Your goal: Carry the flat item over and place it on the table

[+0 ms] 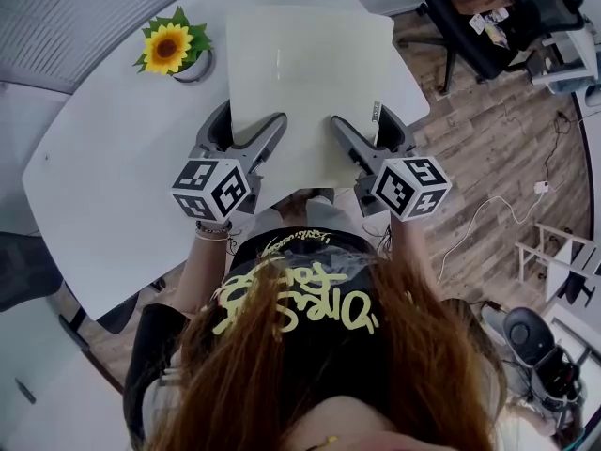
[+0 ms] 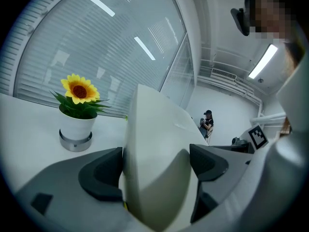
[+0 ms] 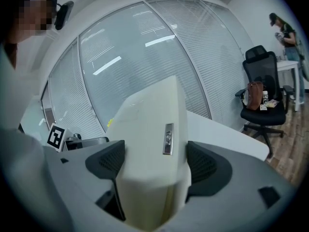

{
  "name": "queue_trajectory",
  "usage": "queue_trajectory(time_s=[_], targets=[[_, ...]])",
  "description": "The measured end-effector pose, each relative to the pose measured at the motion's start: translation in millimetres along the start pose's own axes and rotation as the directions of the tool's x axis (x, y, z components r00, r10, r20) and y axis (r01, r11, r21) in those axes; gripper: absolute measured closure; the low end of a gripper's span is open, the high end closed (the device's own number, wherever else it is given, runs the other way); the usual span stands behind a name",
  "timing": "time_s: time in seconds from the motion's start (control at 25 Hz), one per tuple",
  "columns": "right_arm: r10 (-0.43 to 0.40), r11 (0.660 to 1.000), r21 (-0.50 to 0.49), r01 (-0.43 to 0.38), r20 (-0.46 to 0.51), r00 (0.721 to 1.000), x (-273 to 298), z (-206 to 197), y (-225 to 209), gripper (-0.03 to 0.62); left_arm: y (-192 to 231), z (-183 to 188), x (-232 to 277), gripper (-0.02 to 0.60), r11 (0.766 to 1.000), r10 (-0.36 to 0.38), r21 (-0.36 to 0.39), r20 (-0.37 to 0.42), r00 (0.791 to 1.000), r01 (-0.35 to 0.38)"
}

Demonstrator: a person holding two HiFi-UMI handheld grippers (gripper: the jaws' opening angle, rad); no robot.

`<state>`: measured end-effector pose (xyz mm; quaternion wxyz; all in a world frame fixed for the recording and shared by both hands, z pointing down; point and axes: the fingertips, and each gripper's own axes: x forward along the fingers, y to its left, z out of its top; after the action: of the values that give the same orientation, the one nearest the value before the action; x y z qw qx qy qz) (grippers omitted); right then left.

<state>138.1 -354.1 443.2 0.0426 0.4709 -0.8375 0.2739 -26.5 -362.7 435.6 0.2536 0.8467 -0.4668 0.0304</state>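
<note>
One flat, pale cream rectangular sheet (image 1: 305, 83) lies over the middle of the rounded white table (image 1: 113, 158), its near edge just past the table's near rim. Whether its far edge rests on the tabletop cannot be told. The left gripper (image 1: 252, 120) holds the sheet's near left corner and the right gripper (image 1: 366, 120) its near right corner. In the left gripper view the dark padded jaws of the left gripper (image 2: 157, 166) press against both faces of the sheet (image 2: 154, 144), which rises edge-on between them. The right gripper view shows the same: the right gripper (image 3: 152, 166) is clamped on the sheet (image 3: 149, 139), where a small silver tag (image 3: 168, 139) sits just beyond the jaws. At the table's far left stands a yellow sunflower in a white pot (image 1: 169, 47), well apart from the sheet. Beyond the table's right side, a black office chair (image 1: 479, 26) stands on the wooden plank floor (image 1: 488, 148).
</note>
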Motion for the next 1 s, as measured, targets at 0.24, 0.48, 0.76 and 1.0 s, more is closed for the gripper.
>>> queue_trajectory(time_s=[0.24, 0.48, 0.76, 1.0], targets=[[-0.003, 1.000, 0.008, 0.003, -0.016, 1.000, 3.2, -4.0, -0.7, 0.203, 3.5, -3.4, 1.3, 0.147, 1.000, 0.006, -0.008, -0.019, 1.000, -0.006], [-0.011, 1.000, 0.008, 0.011, -0.033, 0.999, 4.6, -9.5, -2.6, 0.204, 6.2, -9.2, 3.4, 0.147, 1.000, 0.007, -0.019, -0.034, 0.999, -0.008], [-0.015, 1.000, 0.012, 0.015, -0.044, 0.999, 7.5, -15.7, -5.1, 0.203, 9.8, -15.1, 5.5, 0.147, 1.000, 0.015, -0.026, -0.050, 0.999, -0.016], [-0.013, 1.000, 0.008, 0.013, -0.058, 0.998, 8.1, -19.9, -6.7, 0.203, 11.5, -20.3, 6.6, 0.147, 0.999, 0.023, -0.042, -0.067, 0.998, -0.026]])
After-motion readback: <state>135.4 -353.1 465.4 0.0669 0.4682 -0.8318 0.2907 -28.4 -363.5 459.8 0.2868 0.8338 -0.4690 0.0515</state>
